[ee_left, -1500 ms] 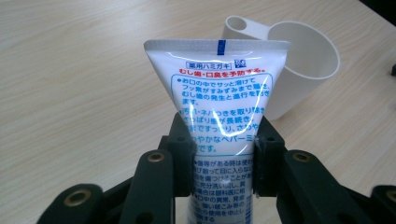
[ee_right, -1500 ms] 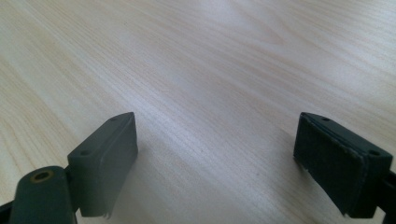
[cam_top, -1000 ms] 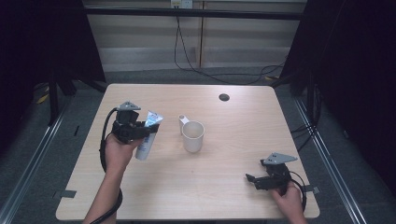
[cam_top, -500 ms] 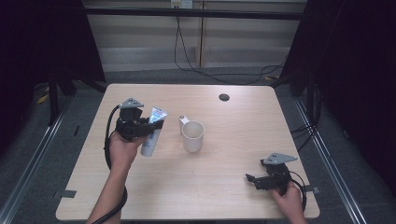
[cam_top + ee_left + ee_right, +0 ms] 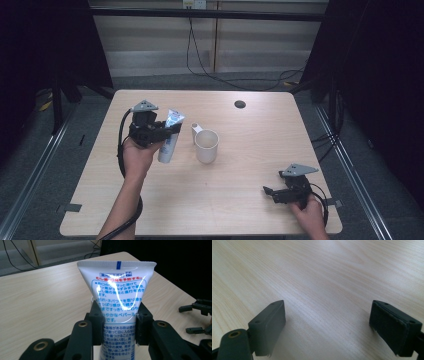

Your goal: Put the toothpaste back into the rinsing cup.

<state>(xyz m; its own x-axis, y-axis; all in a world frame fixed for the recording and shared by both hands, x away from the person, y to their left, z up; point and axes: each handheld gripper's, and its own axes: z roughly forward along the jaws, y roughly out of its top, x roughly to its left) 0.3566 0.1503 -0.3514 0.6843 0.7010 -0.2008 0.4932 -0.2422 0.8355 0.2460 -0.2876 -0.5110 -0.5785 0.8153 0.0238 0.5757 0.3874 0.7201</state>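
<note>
**Here, a tube held upright just left of the mug**

Clearly the left gripper [image 5: 159, 131] is pinching the toothpaste tube [image 5: 170, 136] across its middle; in the left gripper view both pads press the tube's [image 5: 119, 305] sides, with the flat crimped end up and the cap end down below the jaws. From the high view the tube's long axis stands nearly upright, leaning a little, raised over the left part of the table [image 5: 250, 210]. The white mug [image 5: 206, 145] stands just to its right, mouth open upward, apart from the tube. So the coming move likely turns on carrying the tube rightward over the rim and lowering it cap-first. The left hand is far nearer; the right gripper [image 5: 276, 192] rests at the near right corner, well apart, jaws spread wide over bare wood.
</note>
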